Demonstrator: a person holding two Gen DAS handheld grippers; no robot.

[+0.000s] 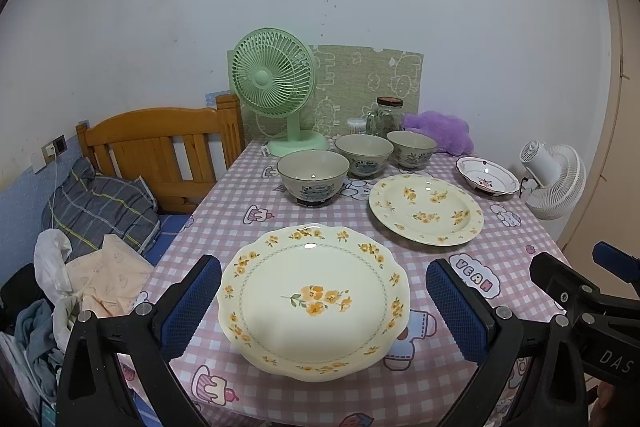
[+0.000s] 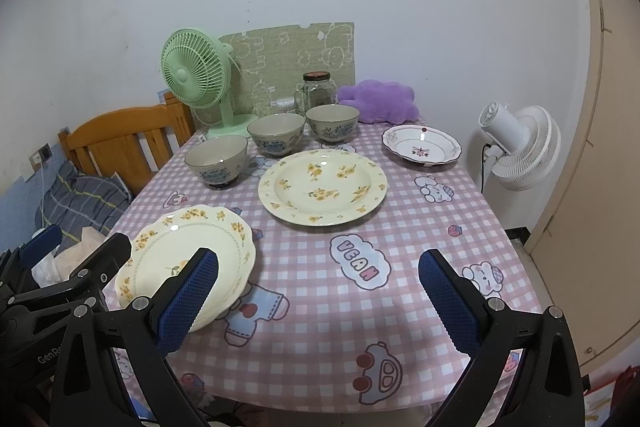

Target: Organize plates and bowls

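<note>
My left fingers [image 1: 323, 303] spread wide, empty, flanking the near scalloped plate [image 1: 314, 301] without touching it. My right fingers [image 2: 318, 301] also wide apart, empty, over bare bench [image 2: 400, 227] to the right of that plate. Further back, a round floral plate [image 2: 323, 187] at centre, a small red-motif dish [image 2: 421, 145] far right. Three bowls in a row behind: left bowl [image 2: 216, 159], middle bowl [image 2: 276, 134], right bowl [image 2: 332, 122]. Green fan [image 2: 196, 75] far left, jar [image 2: 318, 91] and purple cushion [image 2: 378, 101] at the back.
</note>
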